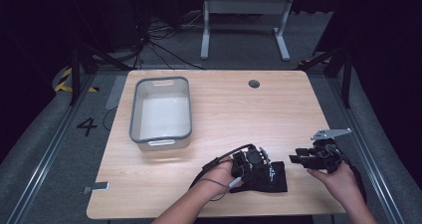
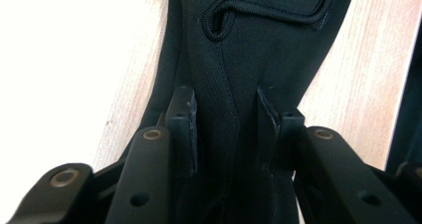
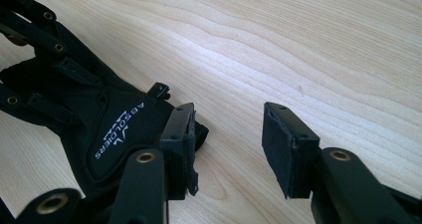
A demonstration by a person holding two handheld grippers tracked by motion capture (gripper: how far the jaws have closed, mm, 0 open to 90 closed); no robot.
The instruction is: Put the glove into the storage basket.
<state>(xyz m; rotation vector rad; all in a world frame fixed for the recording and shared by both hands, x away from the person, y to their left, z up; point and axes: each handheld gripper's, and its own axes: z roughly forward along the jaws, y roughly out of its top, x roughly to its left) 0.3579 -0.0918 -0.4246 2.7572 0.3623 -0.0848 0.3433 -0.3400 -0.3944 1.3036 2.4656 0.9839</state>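
Glove (image 1: 271,176) is lying at the lower centre of the high view, your left gripper (image 2: 226,119) seemingly pinching its fabric while the right gripper (image 3: 229,144) is waiting spread beside it, so be squeezing firmly before lifting.

Both grippers are all black linkage: flat bars pinned with brass-coloured rivets, each jaw ending in a square pad with a rough, slightly chewed-up face. The right gripper (image 1: 294,159) carries a grey three-cornered plate on top. A thin black cable loops off the left gripper (image 1: 264,168). Forearms are bare, no sleeves.
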